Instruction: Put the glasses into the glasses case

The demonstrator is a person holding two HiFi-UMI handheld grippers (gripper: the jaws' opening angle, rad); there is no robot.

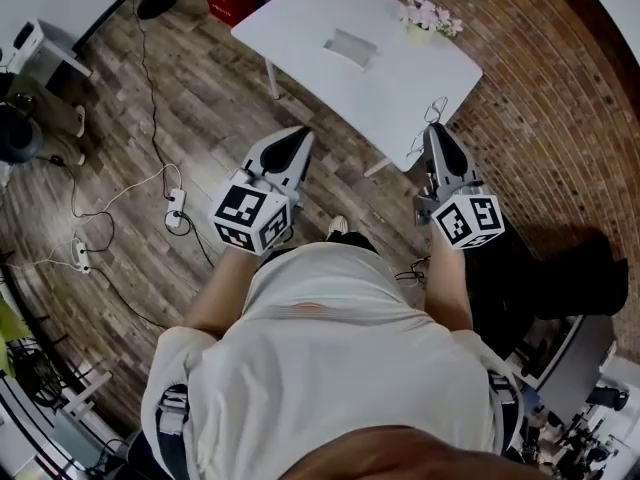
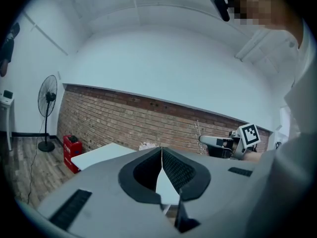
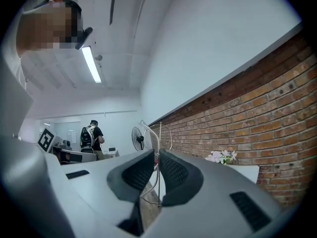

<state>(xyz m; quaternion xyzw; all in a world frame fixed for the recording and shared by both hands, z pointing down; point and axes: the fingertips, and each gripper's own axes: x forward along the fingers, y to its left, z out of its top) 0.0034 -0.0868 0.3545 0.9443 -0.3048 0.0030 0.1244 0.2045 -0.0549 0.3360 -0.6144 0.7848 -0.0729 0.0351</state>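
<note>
While the right tool [image 1: 437, 133] pinches the glasses [image 3: 160, 133], the left tool [image 1: 297, 138] is closed on nothing. The glasses case [image 1: 352, 48] lies on the counter [image 1: 300, 23].

- Shirt [image 1: 330, 353] — white, short-sleeved; dark straps [image 1: 172, 423] at 7 and 5 o'clock.
- Left gripper [image 1: 298, 136], 11 o'clock: grey shell, black ribbed pads [image 2: 181, 170], white black-marked cube [image 1: 250, 216].
- Right gripper [image 1: 436, 128], 1 o'clock — same.

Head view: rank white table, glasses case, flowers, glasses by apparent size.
1. white table, by far.
2. glasses case and flowers look alike; no ranking between them.
3. glasses, pinched in the right gripper: thin wire, least area, but held nearer the camera than the rest, so unsure.
</note>
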